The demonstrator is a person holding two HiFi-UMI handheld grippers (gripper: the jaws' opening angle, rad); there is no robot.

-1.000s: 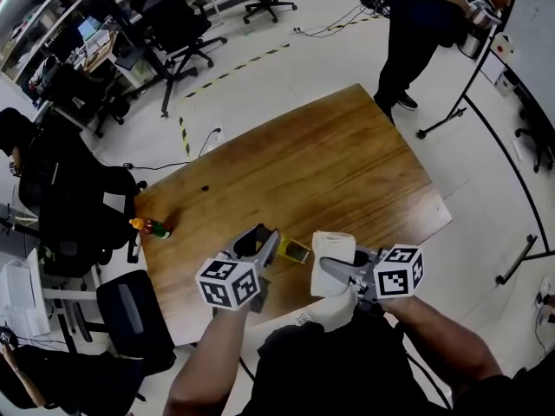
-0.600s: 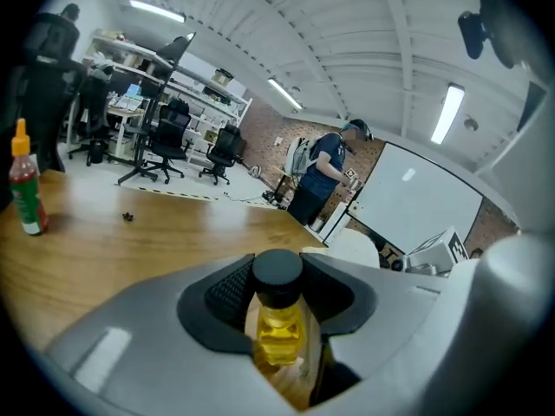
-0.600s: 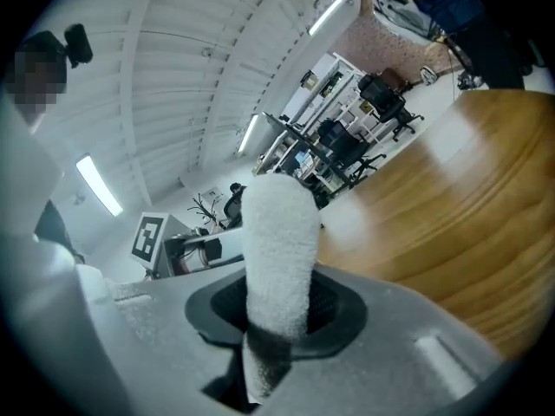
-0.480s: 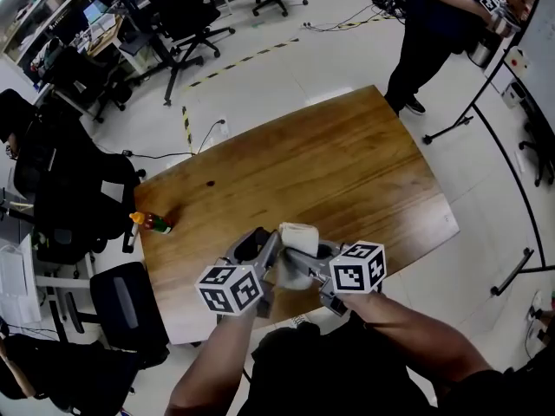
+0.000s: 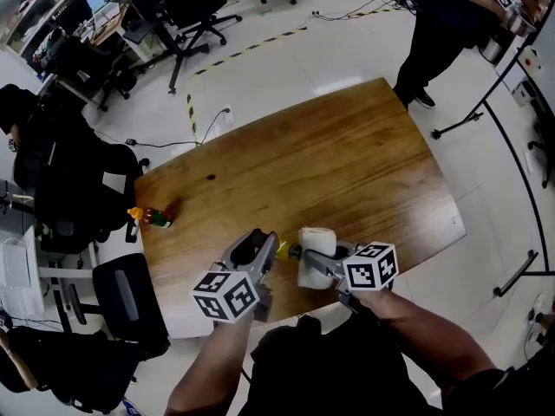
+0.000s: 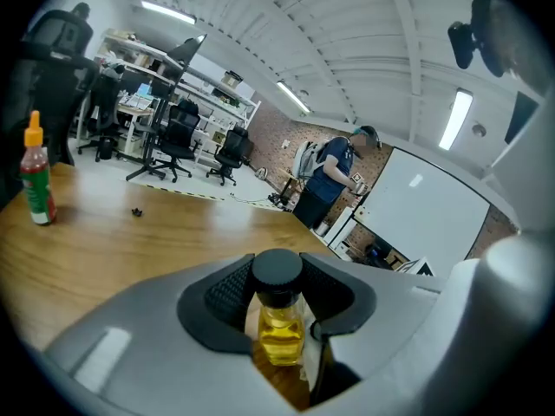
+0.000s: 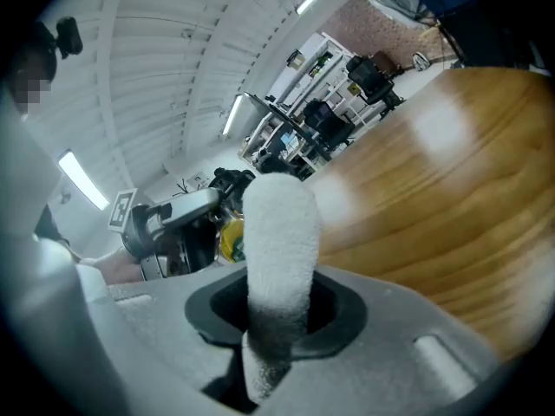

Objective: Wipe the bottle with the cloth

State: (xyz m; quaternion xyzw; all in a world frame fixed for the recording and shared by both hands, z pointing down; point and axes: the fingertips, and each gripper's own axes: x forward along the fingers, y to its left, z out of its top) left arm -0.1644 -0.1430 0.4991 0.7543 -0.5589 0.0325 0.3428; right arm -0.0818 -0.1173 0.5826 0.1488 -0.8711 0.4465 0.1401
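Right gripper (image 5: 319,265), clamping folded white terry cloth (image 5: 314,248), is swinging in beside small yellow-liquid glass bottle (image 6: 279,323); left gripper (image 5: 264,254) is pinching its black cap (image 6: 277,271). Rub along body w/ steady pressure.

Open-plan office doubling as research lab. Far left: black office chairs (image 5: 186,7) at desks (image 5: 104,33) crowded with monitors and gear. Yellow-black hazard tape (image 5: 251,48) and loose cables (image 5: 347,10) on pale floor. Large wooden table (image 5: 347,146) in middle, person (image 5: 442,16) standing beyond its far right corner. Left gripper view: ribbed ceiling with strip lights (image 6: 455,120), brick wall (image 6: 277,133), whiteboard (image 6: 416,215), shelving (image 6: 165,63).
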